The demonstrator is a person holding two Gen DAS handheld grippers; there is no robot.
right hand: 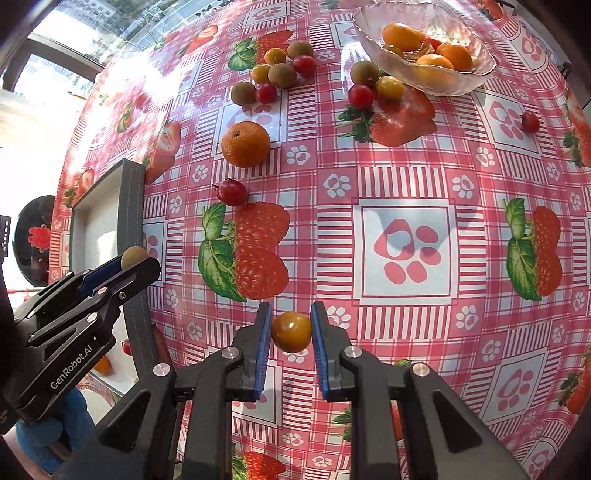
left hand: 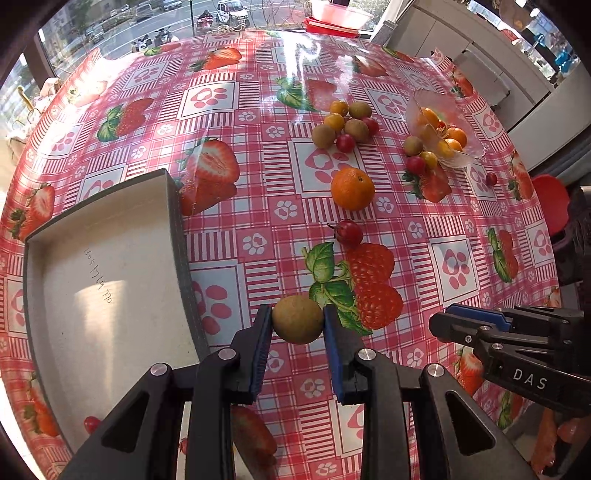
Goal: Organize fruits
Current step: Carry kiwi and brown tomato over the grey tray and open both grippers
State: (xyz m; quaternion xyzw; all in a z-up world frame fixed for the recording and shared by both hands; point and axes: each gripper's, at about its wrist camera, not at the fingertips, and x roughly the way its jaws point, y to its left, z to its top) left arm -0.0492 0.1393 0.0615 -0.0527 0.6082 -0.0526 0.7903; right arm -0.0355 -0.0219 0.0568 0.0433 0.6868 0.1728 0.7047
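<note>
My left gripper (left hand: 297, 320) is shut on a small brown kiwi (left hand: 297, 319), held above the cloth just right of the grey tray (left hand: 177, 229). The same gripper (right hand: 136, 258) and its kiwi (right hand: 133, 256) show at the left of the right wrist view. My right gripper (right hand: 291, 331) is shut on an orange-yellow tomato (right hand: 291, 331); it appears at the right edge of the left wrist view (left hand: 439, 321). An orange (left hand: 352, 188) and a red cherry tomato (left hand: 348, 232) lie on the table. Farther off sit a cluster of small fruits (left hand: 345, 124) and a glass bowl (right hand: 476, 79) holding oranges.
A strawberry-print plastic cloth (left hand: 369, 74) covers the table. One red tomato (right hand: 530, 122) lies alone at the right. A red tomato (left hand: 91, 423) rests in the tray's near corner. A red bowl (left hand: 340, 13) stands at the table's far edge by the window.
</note>
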